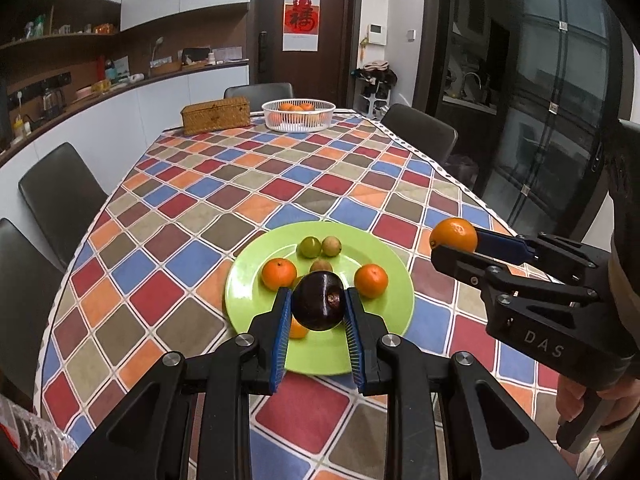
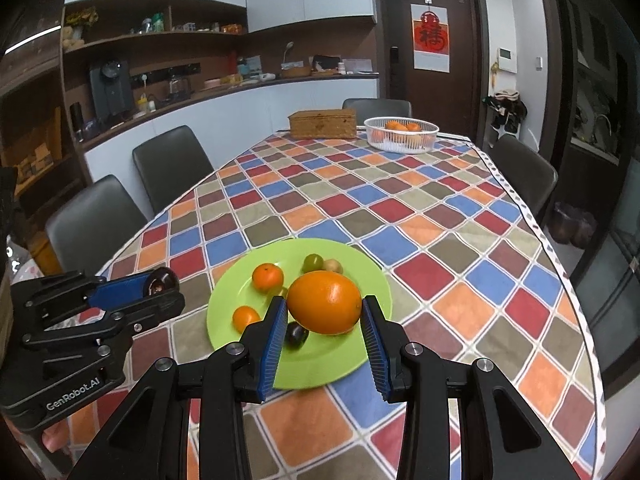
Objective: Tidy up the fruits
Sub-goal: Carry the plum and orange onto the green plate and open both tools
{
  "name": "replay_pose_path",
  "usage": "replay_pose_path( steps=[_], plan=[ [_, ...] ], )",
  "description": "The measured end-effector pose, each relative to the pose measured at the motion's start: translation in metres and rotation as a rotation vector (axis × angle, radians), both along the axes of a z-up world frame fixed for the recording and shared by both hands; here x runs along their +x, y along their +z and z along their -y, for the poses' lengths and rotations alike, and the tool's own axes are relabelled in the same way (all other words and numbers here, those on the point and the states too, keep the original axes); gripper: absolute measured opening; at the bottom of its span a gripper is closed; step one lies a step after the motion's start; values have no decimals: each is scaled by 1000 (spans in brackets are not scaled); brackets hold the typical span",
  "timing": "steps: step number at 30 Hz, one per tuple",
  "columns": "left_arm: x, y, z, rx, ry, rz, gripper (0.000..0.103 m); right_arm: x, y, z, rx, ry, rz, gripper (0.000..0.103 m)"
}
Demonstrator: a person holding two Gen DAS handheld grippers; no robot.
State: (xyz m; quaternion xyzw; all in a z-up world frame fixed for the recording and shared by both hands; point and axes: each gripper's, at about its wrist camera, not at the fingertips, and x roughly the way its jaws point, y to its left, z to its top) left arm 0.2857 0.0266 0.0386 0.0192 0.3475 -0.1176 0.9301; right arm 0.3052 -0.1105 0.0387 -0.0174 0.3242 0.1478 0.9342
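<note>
A green plate (image 1: pixel 248 292) (image 2: pixel 344 360) lies on the checkered tablecloth near me. On it are small oranges (image 1: pixel 279 273) (image 2: pixel 267 277), green and brownish small fruits (image 1: pixel 310 247) (image 2: pixel 312 262) and a dark plum (image 2: pixel 296 335). My left gripper (image 1: pixel 318 308) (image 2: pixel 160 286) is shut on a dark purple plum (image 1: pixel 319 306) above the plate's near part. My right gripper (image 2: pixel 324 312) (image 1: pixel 456 242) is shut on a large orange (image 2: pixel 325 307) (image 1: pixel 454 234), held above the plate's right side.
A white basket (image 1: pixel 298 116) (image 2: pixel 401 135) with oranges and a wicker box (image 1: pixel 216 115) (image 2: pixel 322 123) stand at the table's far end. Dark chairs (image 1: pixel 60 196) line the left side and the far right side. The table edge runs along the right.
</note>
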Motion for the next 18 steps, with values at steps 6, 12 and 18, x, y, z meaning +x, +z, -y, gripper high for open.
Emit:
replay_pose_path(
  steps=[6, 12, 18],
  plan=[
    [21, -8, -5, -23, 6, -40, 26, 19, -2, -3, -10, 6, -12, 39],
    [47, -24, -11, -63, 22, -106, 26, 42, -7, -9, -31, 14, -40, 39],
    [69, -38, -14, -57, 41, -146, 26, 66, -21, -19, -57, 28, -81, 39]
  ],
)
